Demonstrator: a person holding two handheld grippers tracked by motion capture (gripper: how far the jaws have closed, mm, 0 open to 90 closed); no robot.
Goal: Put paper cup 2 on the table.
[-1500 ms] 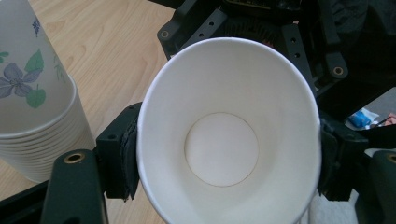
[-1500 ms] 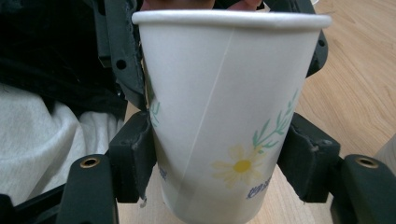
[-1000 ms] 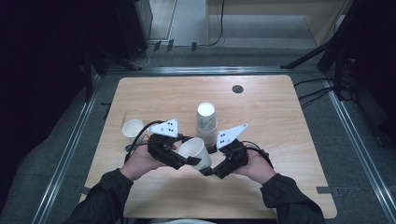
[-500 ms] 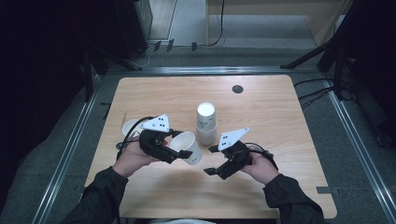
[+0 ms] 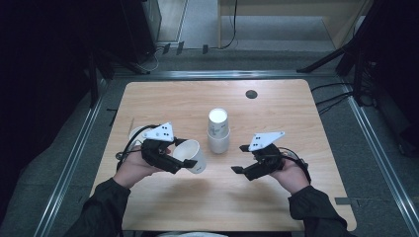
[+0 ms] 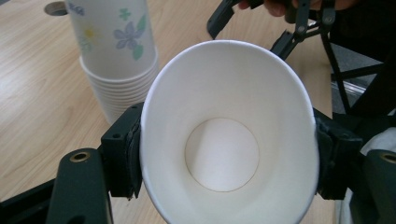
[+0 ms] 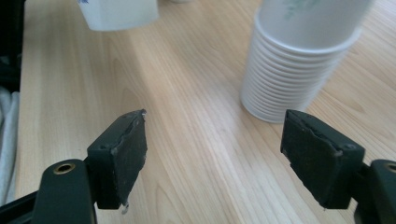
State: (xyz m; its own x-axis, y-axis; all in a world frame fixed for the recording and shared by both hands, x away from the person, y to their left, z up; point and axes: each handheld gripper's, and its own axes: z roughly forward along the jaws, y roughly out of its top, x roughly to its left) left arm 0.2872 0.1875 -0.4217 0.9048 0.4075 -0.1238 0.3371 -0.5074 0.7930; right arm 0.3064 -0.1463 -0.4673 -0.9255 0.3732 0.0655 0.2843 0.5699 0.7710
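Paper cup (image 5: 190, 155), white and thin-walled, clenched across its rim by the left gripper (image 5: 179, 160) and squeezed into an oval, as seen from the left gripper view. Held on its side just left of centre in the high view, clear of the bench (image 5: 296, 197), with its mouth turned back toward the hand. Close beside the stack of nested cups (image 5: 218, 132) at mid-frame, yet no longer against it. A second ago gripped from both sides right in front of that stack; now carried off toward the left of the frame by one gripper alone. Right gripper (image 5: 239, 159) withdrawn to the right of centre, released, with nothing between the pads but bare wood in the right gripper view; jaws just closing a little after letting go, though far from shut. Stack left standing upside down and upright, apparently undisturbed. Another loose cup (image 5: 136, 133) half hidden behind the left gripper, nearer the left edge. Judging from all this: one cup freed from the stack, the two-handed pull over, the hand-off complete. Probably next, setting this cup down near the loose one on the left and sending the free gripper back toward the stack. Worth minding the soft rim, already deformed under the grip and likely to crease with any harder squeeze.
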